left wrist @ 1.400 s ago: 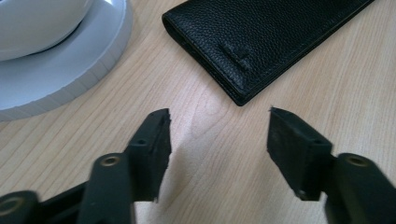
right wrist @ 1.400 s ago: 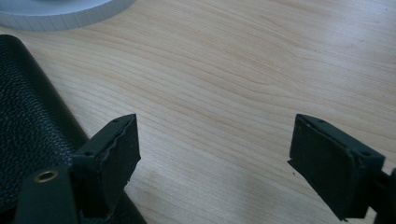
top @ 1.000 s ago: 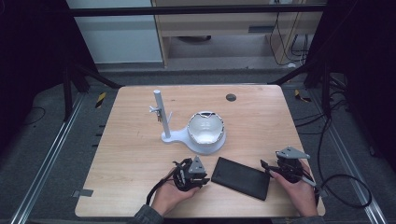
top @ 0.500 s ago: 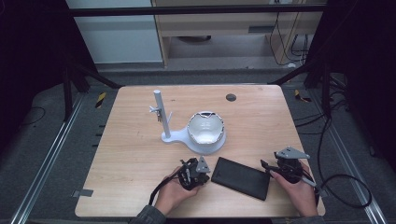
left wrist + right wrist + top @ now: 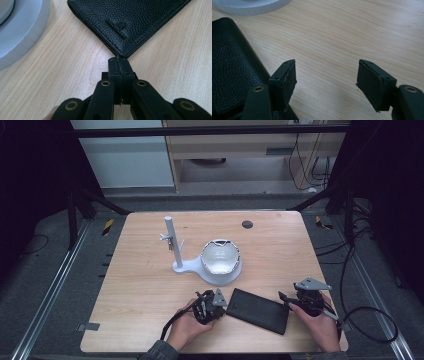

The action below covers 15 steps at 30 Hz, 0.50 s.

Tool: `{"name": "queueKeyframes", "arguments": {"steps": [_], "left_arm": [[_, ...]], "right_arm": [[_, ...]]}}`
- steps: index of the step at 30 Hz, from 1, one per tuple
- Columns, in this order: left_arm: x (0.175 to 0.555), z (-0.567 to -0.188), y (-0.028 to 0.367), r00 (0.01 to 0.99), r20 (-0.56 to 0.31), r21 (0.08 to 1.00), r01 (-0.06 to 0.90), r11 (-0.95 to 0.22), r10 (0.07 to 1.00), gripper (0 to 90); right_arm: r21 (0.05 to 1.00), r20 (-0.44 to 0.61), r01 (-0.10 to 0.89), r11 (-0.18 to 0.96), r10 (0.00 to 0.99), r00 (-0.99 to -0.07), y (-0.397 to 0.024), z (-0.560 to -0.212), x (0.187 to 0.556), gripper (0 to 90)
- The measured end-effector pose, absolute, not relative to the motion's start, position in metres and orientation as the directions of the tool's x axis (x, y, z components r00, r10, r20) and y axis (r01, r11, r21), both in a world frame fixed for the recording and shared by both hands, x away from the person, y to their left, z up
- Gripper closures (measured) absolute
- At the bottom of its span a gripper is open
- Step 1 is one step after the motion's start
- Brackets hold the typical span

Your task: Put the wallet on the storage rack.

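Observation:
A black grained-leather wallet point(image 5: 257, 311) lies flat near the table's front edge, between the two hands. My left gripper point(image 5: 222, 305) is shut, and in the left gripper view its closed tips point(image 5: 119, 61) touch the near corner of the wallet point(image 5: 130, 20) with nothing between them. My right gripper point(image 5: 285, 300) is at the wallet's right end. In the right gripper view it stands open point(image 5: 325, 72) over bare wood, with its left jaw above the wallet's edge point(image 5: 229, 62).
A white stand with an upright post point(image 5: 172, 240) and a round white bowl-shaped piece point(image 5: 220, 257) sits mid-table behind the wallet; its base rim point(image 5: 22, 32) lies close to my left gripper. A small dark disc point(image 5: 247, 224) lies far back. Bare wooden table point(image 5: 140, 290) spreads to the left.
My left gripper has slid a little to the right, up to the wallet's corner. The right gripper and the wallet have stayed put.

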<state>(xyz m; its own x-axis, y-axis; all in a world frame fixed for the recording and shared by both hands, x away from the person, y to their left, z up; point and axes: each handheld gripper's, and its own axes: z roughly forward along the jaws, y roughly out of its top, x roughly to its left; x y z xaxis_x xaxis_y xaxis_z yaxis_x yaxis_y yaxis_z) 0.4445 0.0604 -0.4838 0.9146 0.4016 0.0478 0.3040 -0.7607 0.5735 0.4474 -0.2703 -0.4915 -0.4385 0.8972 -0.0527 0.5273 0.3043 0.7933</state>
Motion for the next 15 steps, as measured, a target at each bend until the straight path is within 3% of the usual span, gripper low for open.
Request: {"name": "queueKeyframes", "arguments": {"steps": [15], "left_arm": [[0.4447,-0.4795,0.0637,0.910,0.032,0.621,0.305,-0.722,0.412,90.0]], "right_arm": [[0.806,-0.050,0.505,0.309,0.885,-0.462,-0.2643,-0.4850,0.4421,29.2]]}}
